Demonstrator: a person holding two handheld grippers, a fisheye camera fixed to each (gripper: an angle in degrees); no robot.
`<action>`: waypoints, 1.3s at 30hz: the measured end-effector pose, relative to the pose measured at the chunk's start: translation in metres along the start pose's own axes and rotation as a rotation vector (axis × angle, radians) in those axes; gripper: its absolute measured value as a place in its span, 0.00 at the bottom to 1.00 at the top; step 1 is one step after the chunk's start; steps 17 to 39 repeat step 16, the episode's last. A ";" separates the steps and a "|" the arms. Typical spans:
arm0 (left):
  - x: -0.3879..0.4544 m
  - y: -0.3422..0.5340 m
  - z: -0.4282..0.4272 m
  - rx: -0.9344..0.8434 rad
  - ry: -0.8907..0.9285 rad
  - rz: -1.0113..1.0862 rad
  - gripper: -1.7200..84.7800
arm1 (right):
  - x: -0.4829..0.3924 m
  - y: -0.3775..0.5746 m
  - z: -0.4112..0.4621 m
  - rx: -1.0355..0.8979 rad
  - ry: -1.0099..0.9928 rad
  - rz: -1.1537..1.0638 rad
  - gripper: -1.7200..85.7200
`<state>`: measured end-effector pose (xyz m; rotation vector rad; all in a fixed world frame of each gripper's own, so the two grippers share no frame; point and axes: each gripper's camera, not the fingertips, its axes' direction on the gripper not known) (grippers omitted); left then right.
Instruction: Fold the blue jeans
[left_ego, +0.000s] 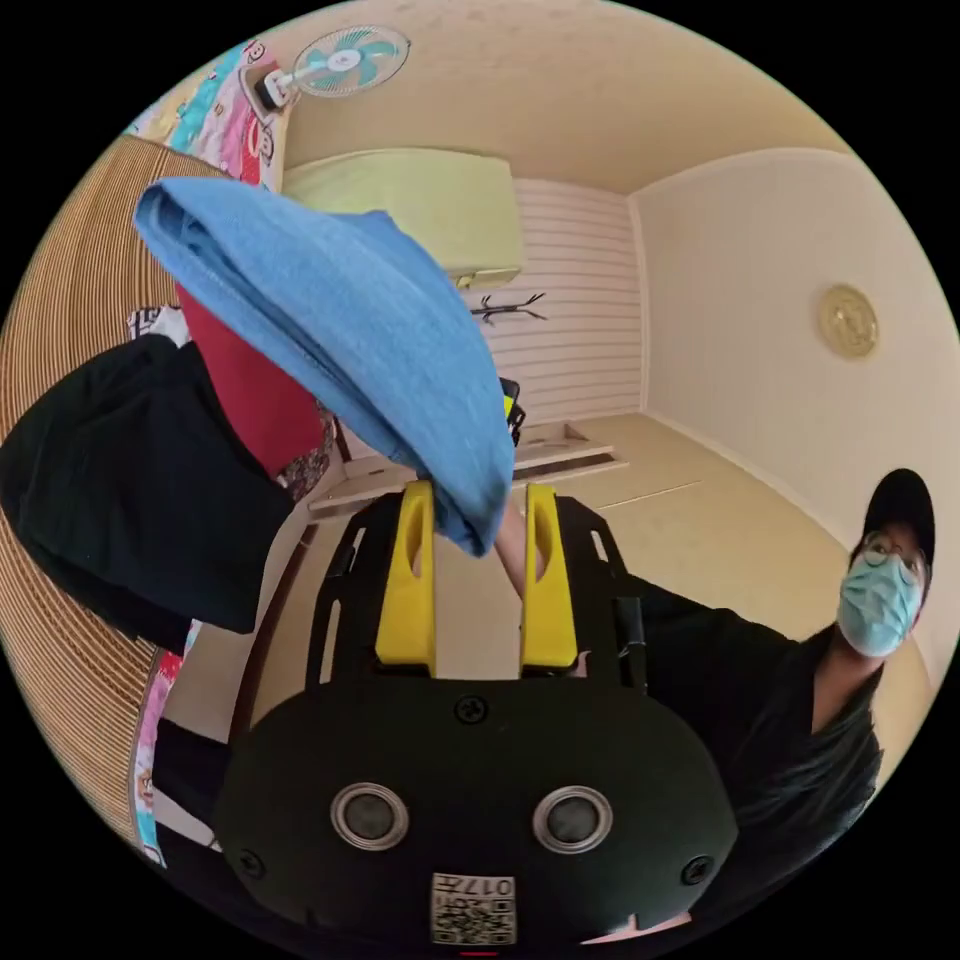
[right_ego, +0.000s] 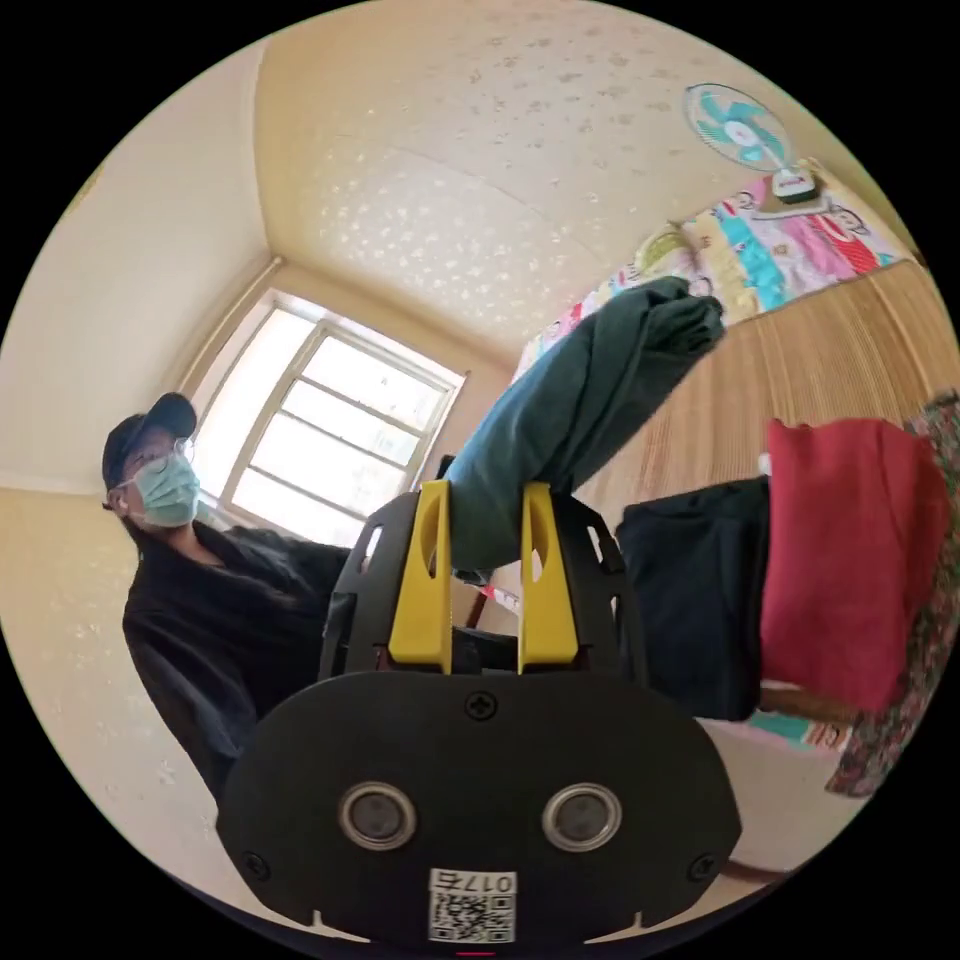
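Note:
In the left gripper view the blue jeans (left_ego: 340, 310) are a folded bundle lifted above the woven mat (left_ego: 60, 330). One end of the bundle drops between my left gripper's (left_ego: 476, 497) yellow jaws, which press on it. In the right gripper view the jeans (right_ego: 590, 390) look dark teal in shadow. They fill the gap between my right gripper's (right_ego: 484, 497) jaws, which are shut on that end, and the far end sticks up toward the ceiling.
A folded black garment (left_ego: 130, 490) and a folded red one (left_ego: 250, 400) lie on the mat, also seen as the black garment (right_ego: 690, 590) and red garment (right_ego: 850, 560). A patterned cloth (right_ego: 920, 640) lies beside them. The person (left_ego: 800, 700) stands close behind. A wall fan (right_ego: 740, 125) is mounted above.

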<state>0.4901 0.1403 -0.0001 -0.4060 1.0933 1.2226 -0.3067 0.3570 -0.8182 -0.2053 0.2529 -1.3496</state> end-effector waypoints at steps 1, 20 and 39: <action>-0.009 -0.002 0.015 -0.047 -0.015 -0.020 0.14 | 0.018 0.007 -0.013 0.021 0.064 0.076 0.13; -0.085 0.323 -0.212 0.208 -0.850 -0.668 0.12 | 0.128 0.294 0.203 0.031 0.246 0.855 0.02; -0.085 0.323 -0.212 0.208 -0.850 -0.668 0.12 | 0.128 0.294 0.203 0.031 0.246 0.855 0.02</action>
